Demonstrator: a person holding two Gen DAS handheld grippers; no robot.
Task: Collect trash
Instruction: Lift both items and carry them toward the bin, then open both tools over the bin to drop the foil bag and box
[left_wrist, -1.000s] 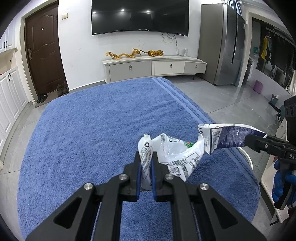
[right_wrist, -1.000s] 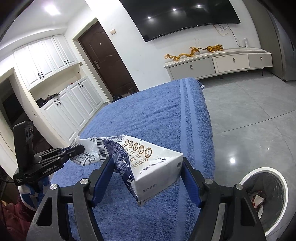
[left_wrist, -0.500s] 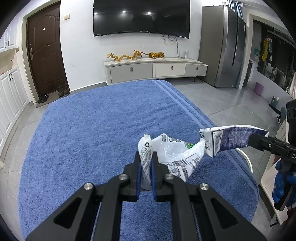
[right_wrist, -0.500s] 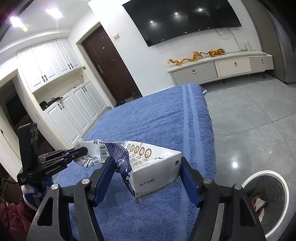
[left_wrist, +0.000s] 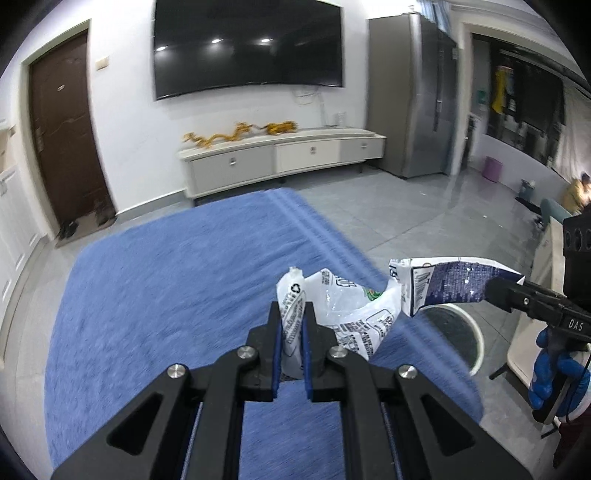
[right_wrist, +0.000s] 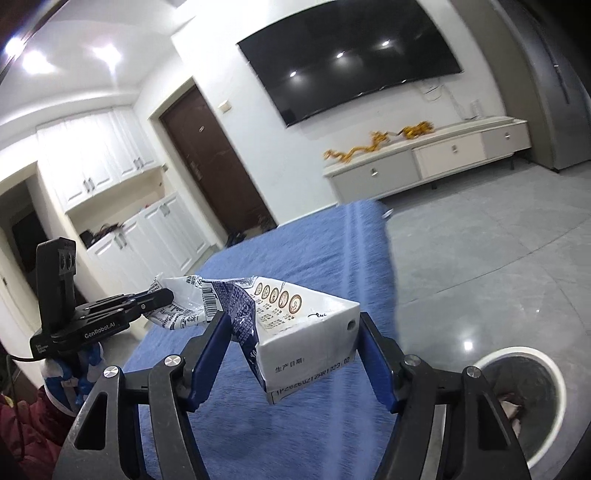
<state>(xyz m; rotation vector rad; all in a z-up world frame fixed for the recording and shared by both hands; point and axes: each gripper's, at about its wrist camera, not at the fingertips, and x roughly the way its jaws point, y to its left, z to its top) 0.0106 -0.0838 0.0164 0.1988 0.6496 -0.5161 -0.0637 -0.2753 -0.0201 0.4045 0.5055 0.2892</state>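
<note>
In the left wrist view, the left tool (left_wrist: 292, 325) at lower centre is clamped tight on a crumpled clear wrapper (left_wrist: 343, 306), held up above the blue towel (left_wrist: 166, 295) that fills the lower left. Just right of the wrapper, a flattened carton (left_wrist: 450, 282) hangs in the right tool (left_wrist: 517, 299) at the right edge, above the white rim of a bin (left_wrist: 476, 332) on the grey floor.

In the right wrist view, the left tool (right_wrist: 162, 295) sits at mid left with the wrapper (right_wrist: 177, 306) in its tip. At lower centre the right tool (right_wrist: 291, 347) has its fingers pressed on both sides of the carton (right_wrist: 306, 325). The bin (right_wrist: 554, 380) is at lower right, with scraps inside.
</note>
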